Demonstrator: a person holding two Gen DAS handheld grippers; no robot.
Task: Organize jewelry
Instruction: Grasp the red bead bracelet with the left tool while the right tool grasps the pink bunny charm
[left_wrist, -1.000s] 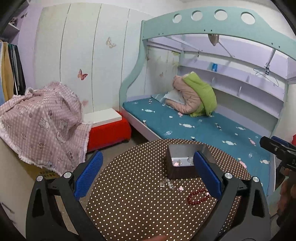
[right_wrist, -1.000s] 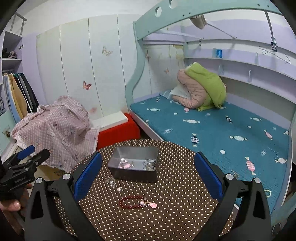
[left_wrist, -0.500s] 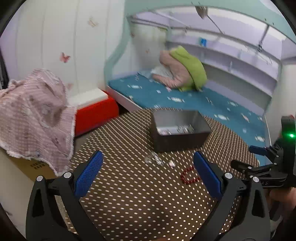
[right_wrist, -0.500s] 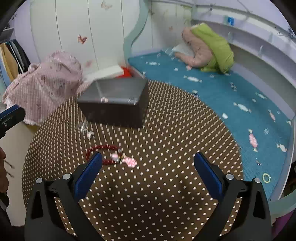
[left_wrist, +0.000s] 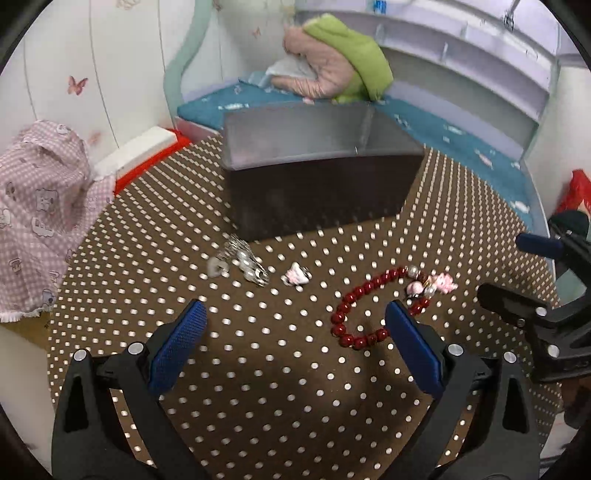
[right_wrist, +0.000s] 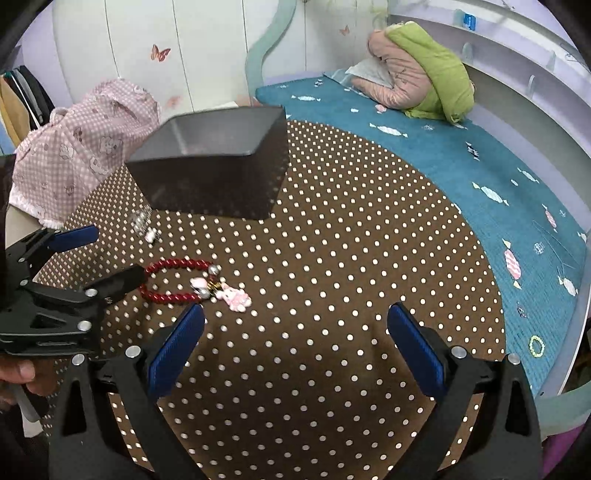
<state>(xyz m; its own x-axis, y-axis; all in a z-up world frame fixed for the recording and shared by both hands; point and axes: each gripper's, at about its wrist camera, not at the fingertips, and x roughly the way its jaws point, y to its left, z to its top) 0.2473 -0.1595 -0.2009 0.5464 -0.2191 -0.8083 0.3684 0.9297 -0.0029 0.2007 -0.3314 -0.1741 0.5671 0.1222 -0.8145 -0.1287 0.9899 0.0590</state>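
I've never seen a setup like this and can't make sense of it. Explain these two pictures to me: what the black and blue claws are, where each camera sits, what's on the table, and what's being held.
There is no robot: a person holds a two-finger clamp in each hand, with a fisheye camera on each looking along its blue fingers. One picture comes from the left gripper, the other from the right gripper; each also glimpses the other.

On the brown polka-dot table stands an open grey box. In front of it lie a red bead bracelet with a pink charm, a silvery sparkly piece and a small pink-and-white piece.

Both grippers are open and hold nothing.
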